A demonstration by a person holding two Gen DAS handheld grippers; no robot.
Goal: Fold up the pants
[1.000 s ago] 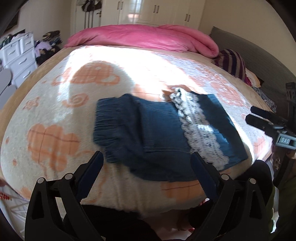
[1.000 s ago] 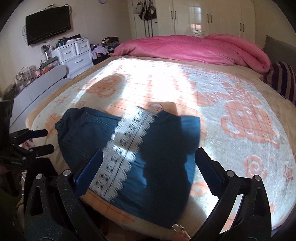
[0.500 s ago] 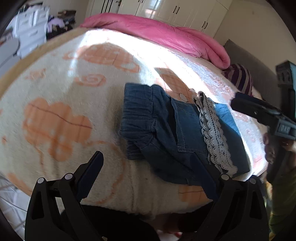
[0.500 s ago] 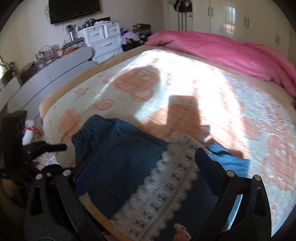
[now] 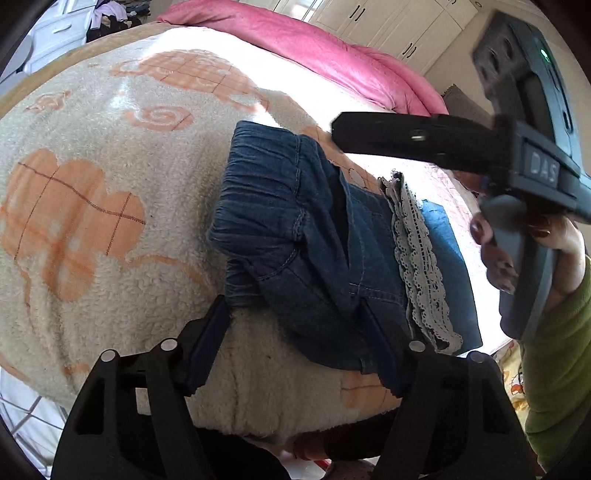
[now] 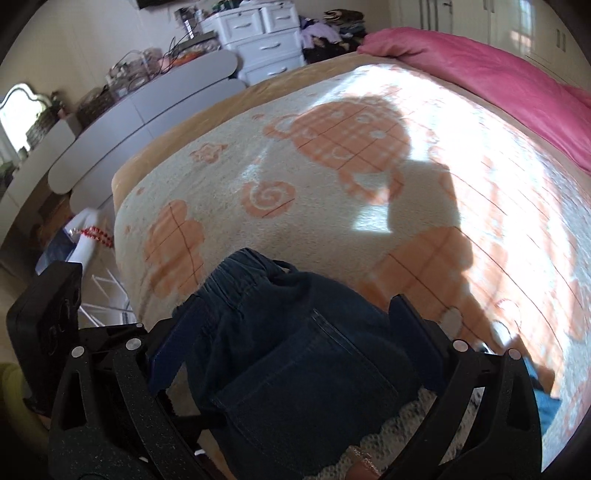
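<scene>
Dark blue denim pants (image 5: 317, 243) with a white lace trim (image 5: 417, 258) lie folded near the front edge of the bed. The elastic waistband (image 5: 266, 181) is bunched at the left end. My left gripper (image 5: 299, 332) is open, its fingers straddling the near edge of the pants. My right gripper (image 6: 291, 332) is open and low over the waistband end (image 6: 236, 280) of the pants (image 6: 306, 369). It also shows in the left wrist view (image 5: 417, 136) above the pants.
The bed has a cream fleece blanket (image 5: 110, 184) with orange shapes. A pink duvet (image 5: 314, 48) lies at the far end. White drawers (image 6: 258, 40) and a grey counter (image 6: 122, 114) stand beside the bed. Wardrobes (image 5: 399, 22) are behind.
Both grippers have moved closer to the pants. The right gripper has swung left over the waistband end. The left gripper has dropped to the near edge. The pants have not moved.
</scene>
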